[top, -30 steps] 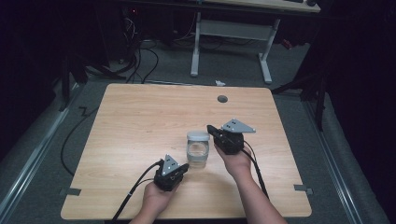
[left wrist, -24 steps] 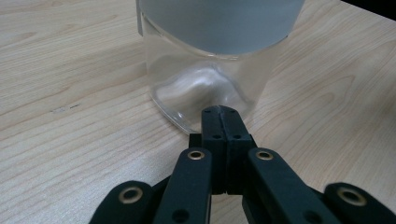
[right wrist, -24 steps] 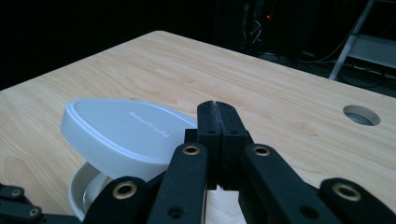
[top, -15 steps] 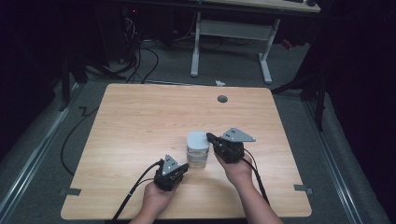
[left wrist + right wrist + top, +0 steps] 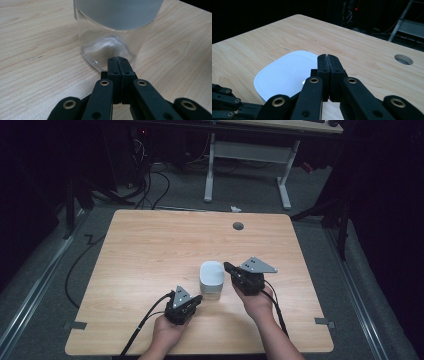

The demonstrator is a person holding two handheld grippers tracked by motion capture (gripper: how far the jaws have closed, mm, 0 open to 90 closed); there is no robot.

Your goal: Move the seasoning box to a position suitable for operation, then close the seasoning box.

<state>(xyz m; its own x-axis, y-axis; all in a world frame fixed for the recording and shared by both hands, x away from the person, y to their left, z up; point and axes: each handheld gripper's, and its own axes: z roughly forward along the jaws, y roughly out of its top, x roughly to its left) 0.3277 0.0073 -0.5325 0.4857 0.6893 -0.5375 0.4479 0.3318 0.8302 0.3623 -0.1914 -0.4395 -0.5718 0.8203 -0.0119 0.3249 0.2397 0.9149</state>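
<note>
A light wooden table (image 5: 150,250) with a round cable hole (image 5: 238,226) carries a white-lidded clear jar (image 5: 211,280) standing near its front edge.

So the white lid (image 5: 212,273) is sitting on the glass jar (image 5: 110,47) now, and the right gripper (image 5: 231,268) is dropping lower beside it, jaws together.

Light falls from above onto the wooden table (image 5: 150,265), leaving the surrounding room nearly black. The high view is soft and grainy. In the left gripper view the glass jar (image 5: 112,37) shows pale glare, its near lid blurred.
</note>
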